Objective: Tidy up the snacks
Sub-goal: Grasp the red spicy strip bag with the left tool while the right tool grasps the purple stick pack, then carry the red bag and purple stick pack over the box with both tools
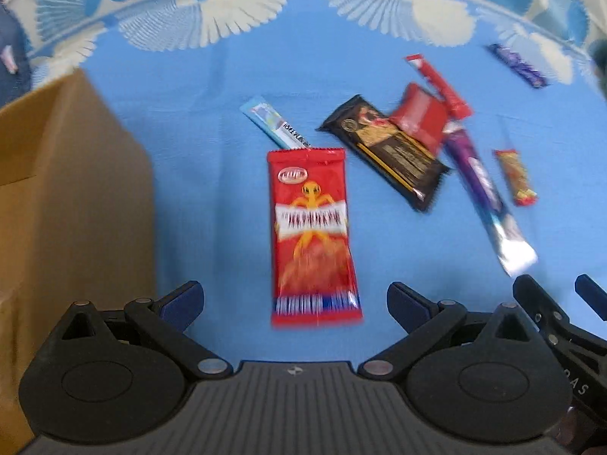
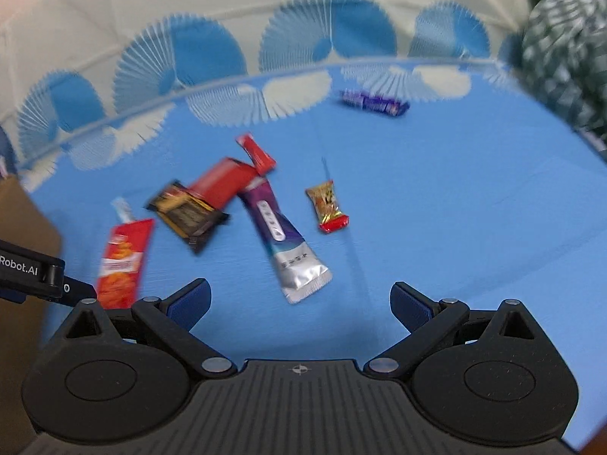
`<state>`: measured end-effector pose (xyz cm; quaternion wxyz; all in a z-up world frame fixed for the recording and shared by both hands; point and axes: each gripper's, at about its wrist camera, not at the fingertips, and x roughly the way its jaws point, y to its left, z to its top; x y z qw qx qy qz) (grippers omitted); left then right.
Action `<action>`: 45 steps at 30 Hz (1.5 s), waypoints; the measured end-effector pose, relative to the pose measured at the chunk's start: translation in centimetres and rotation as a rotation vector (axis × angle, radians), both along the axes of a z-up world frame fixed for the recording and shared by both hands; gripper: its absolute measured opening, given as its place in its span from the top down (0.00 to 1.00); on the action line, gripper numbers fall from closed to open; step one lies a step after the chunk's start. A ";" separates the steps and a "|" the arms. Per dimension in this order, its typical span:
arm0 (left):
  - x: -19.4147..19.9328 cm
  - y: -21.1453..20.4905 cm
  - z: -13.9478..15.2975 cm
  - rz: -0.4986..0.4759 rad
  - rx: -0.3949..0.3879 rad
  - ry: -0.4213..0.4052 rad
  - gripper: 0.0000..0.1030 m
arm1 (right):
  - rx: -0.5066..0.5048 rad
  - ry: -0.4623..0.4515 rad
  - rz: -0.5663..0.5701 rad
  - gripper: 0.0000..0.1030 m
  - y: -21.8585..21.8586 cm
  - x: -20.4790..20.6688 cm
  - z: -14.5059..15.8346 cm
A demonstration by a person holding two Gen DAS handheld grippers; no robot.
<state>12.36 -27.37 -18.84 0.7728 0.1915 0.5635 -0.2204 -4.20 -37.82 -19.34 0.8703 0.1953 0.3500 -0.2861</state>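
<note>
Several snacks lie on a blue cloth. A red snack pack with an orange alien [image 1: 313, 235] lies straight ahead of my open, empty left gripper [image 1: 295, 305]; it also shows in the right wrist view [image 2: 123, 263]. Beyond it lie a light blue stick [image 1: 274, 123], a black bar [image 1: 387, 149], a red packet [image 1: 419, 115], a red stick [image 1: 440, 85], a purple and silver tube [image 1: 489, 199] and a small red-gold candy [image 1: 516, 178]. My right gripper [image 2: 299, 303] is open and empty, just short of the tube [image 2: 286, 239]. A purple bar [image 2: 375, 103] lies far back.
A brown cardboard box [image 1: 68, 204] stands at the left, next to my left gripper. The blue cloth [image 1: 197, 204] has a white fan-pattern border at the back. A green checked fabric [image 2: 565, 53] is at the far right.
</note>
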 end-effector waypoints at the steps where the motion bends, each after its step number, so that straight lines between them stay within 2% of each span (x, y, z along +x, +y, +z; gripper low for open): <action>1: 0.8 -0.5 -1.0 0.008 0.011 0.004 0.00 | 0.005 0.011 0.006 0.03 -0.7 0.9 -0.9; 5: 3.4 -1.2 -4.1 0.024 0.045 0.004 0.00 | 0.015 0.038 0.026 0.01 -2.5 4.6 -4.4; 6: 3.8 -1.1 -4.7 0.023 0.032 0.019 0.00 | 0.004 0.041 0.034 0.00 -2.6 5.3 -4.9; 8: 4.3 -0.3 -4.8 0.052 -0.015 0.020 0.00 | -0.073 0.038 0.062 0.00 -2.3 6.7 -5.8; 10: 4.4 -0.3 -4.9 0.053 -0.013 0.012 0.00 | -0.127 0.018 0.082 0.00 -1.8 7.5 -6.2; 15: 4.4 0.0 -4.9 0.054 -0.017 -0.003 0.00 | -0.147 -0.009 0.084 0.02 -1.8 8.1 -6.4; 16: 4.3 0.1 -4.7 0.061 -0.019 -0.006 0.05 | -0.148 -0.014 0.081 0.14 -1.7 7.9 -6.4; 17: 4.2 0.3 -4.4 0.064 -0.027 -0.015 0.09 | -0.156 -0.025 0.077 0.37 -1.5 7.5 -6.2; 18: 3.2 0.2 -3.5 0.057 -0.037 -0.032 0.26 | -0.165 -0.034 0.076 0.51 -1.2 7.2 -5.9; 19: 2.8 0.2 -2.9 0.039 -0.048 -0.051 0.50 | -0.168 -0.036 0.082 0.67 -1.0 7.0 -5.6; 20: 2.4 0.1 -2.4 0.022 -0.045 -0.070 0.50 | -0.168 -0.029 0.082 0.72 -0.8 6.9 -5.5; 21: 2.2 0.2 -2.2 0.018 -0.043 -0.069 0.51 | -0.162 -0.022 0.077 0.73 -0.6 6.7 -5.3; 23: 1.7 0.7 -1.6 0.026 -0.062 -0.050 0.52 | -0.135 -0.010 0.057 0.83 -0.5 6.4 -4.9; 24: 1.3 1.1 -1.1 0.023 -0.076 -0.047 0.52 | -0.104 -0.015 0.046 0.83 -0.5 6.2 -4.5; 26: 0.3 2.1 0.0 0.018 -0.100 -0.048 0.53 | -0.054 -0.039 0.027 0.83 -0.2 5.2 -3.6; 30: -2.5 4.4 3.3 0.002 -0.152 -0.048 0.53 | -0.041 -0.088 -0.007 0.84 1.4 2.6 -0.7; 34: -5.2 6.7 7.4 -0.017 -0.214 -0.070 0.53 | -0.035 -0.163 -0.028 0.84 3.7 -0.1 3.5; 41: -10.4 13.2 15.7 -0.053 -0.305 -0.182 0.53 | -0.087 -0.304 -0.008 0.83 9.5 -5.6 11.7; 45: -13.2 18.3 19.3 -0.049 -0.311 -0.243 0.53 | -0.099 -0.362 0.052 0.83 13.9 -8.6 15.3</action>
